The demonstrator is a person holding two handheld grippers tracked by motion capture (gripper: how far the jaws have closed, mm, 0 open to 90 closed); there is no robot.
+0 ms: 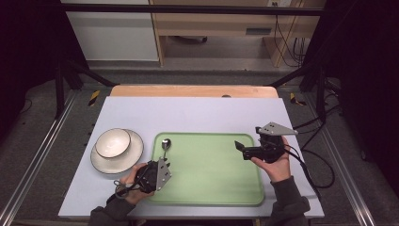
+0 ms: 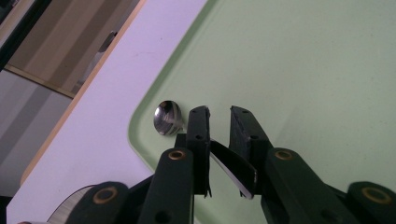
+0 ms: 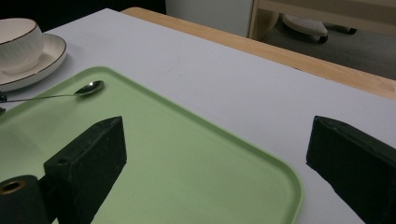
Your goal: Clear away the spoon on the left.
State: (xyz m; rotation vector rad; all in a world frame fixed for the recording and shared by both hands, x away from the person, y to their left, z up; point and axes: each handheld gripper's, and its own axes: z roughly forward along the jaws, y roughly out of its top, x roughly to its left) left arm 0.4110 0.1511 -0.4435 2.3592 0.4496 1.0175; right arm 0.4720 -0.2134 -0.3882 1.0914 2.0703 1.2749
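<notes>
High view: left gripper (image 1: 162, 151) low over spoon (image 1: 165, 143).

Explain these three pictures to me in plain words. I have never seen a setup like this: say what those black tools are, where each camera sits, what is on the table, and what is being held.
A person holds a black two-jaw gripper in each hand. One camera looks down from above; the others ride on the grippers, looking along their jaws.

On the pale lilac table top lie a flat light-green plastic tray and a white gold-rimmed bowl standing on a matching white saucer.

The left gripper has a shiny metal spoon by the handle between its narrow jaws, bowl end at the tray's far left corner. Whether the pads press it, I cannot tell. The right gripper hovers open, holding nothing.
</notes>
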